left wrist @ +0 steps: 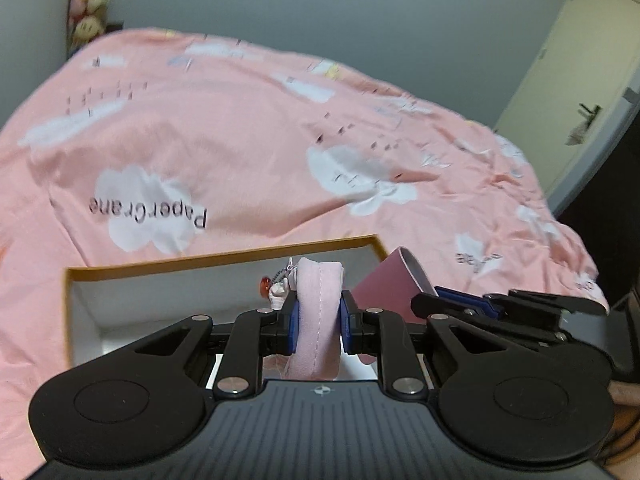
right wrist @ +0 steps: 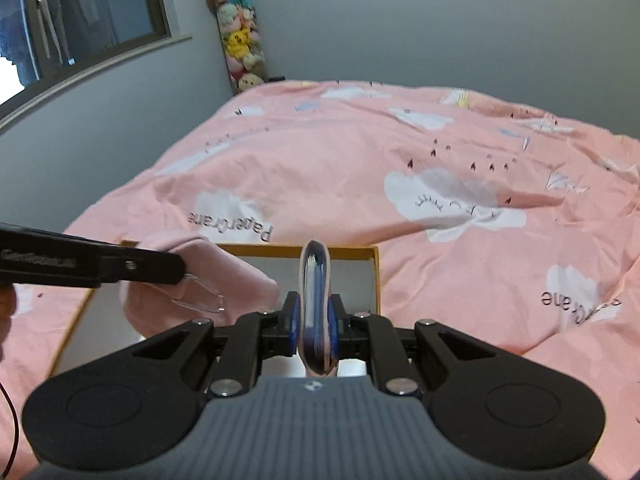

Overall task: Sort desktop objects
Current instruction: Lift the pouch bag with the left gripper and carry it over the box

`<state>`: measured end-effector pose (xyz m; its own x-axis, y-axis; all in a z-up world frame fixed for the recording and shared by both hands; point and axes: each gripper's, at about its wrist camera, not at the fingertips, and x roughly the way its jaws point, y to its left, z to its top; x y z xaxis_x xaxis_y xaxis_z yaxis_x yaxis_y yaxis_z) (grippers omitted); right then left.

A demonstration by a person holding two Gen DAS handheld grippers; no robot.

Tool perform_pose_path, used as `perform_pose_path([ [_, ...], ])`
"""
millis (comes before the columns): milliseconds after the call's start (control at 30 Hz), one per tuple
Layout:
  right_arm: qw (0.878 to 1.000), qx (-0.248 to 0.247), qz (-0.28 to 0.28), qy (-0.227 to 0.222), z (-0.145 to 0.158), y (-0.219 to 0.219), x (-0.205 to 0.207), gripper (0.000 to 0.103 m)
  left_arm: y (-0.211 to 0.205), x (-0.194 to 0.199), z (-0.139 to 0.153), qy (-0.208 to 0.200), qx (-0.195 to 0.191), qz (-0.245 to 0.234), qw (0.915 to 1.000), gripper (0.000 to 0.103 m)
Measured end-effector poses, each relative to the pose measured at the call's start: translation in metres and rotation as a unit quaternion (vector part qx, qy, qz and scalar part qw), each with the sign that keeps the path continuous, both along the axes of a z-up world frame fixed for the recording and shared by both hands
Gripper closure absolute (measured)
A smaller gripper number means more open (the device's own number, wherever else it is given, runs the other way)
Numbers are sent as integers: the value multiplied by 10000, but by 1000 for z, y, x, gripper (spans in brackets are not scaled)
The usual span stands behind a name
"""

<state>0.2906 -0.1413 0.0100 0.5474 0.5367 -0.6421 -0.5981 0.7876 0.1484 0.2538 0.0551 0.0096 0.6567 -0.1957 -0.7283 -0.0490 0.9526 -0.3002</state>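
My left gripper [left wrist: 319, 322] is shut on a light pink fabric pouch [left wrist: 318, 312] with a small charm and red bead [left wrist: 265, 285], held over an open white box with an orange rim [left wrist: 224, 260]. My right gripper [right wrist: 315, 320] is shut on a pink cup [right wrist: 316, 300], gripping its rim edge-on, above the same box [right wrist: 374, 280]. In the left wrist view the cup [left wrist: 390, 286] and the right gripper [left wrist: 464, 304] sit just right of the pouch. In the right wrist view the left gripper [right wrist: 176, 270] holds the pouch [right wrist: 224, 276] at left.
The box lies on a bed with a pink cloud-print cover [right wrist: 360, 168]. A hanging column of plush toys [right wrist: 240, 36] stands in the far corner by a window [right wrist: 60, 20]. A door [left wrist: 580, 80] is at the right.
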Motion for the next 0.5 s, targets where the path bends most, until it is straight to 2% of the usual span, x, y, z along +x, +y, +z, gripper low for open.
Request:
perform_pose_path([
  [200,9997,-238,-7,78,-32,13,27,88,-5,34,-37,259,-4,193,9995,81],
  [500,9990,-416,-99,-119,-51,18,39,88,-17,53,-54,389,-234,455,9979,81],
])
